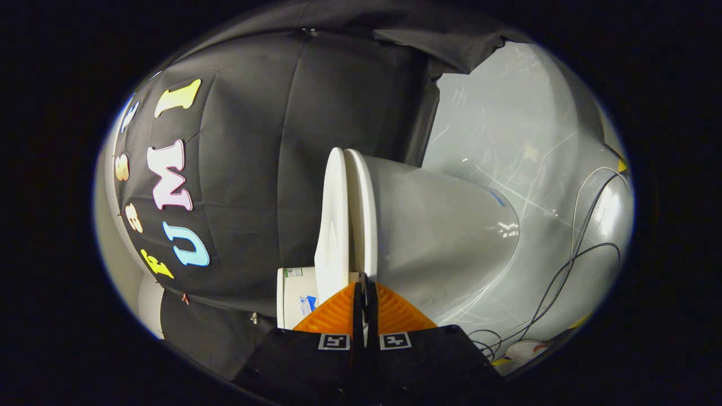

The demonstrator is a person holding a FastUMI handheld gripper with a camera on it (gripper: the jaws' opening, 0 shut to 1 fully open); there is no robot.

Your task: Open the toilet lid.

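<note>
Tongs (365,282): the two fingers are drawn together with only a thin slit between them; whether they pinch anything cannot be told. Their tips sit at the near edge of the one toilet (440,237), where the lid (333,225) meets the seat (362,214). View is rolled sideways. Lid lies close against the seat with a narrow gap; bowl interior is hidden. One tank (293,296) stands beside the lid. Beyond, several cables (569,270) trail across the grey floor (507,124).
</note>
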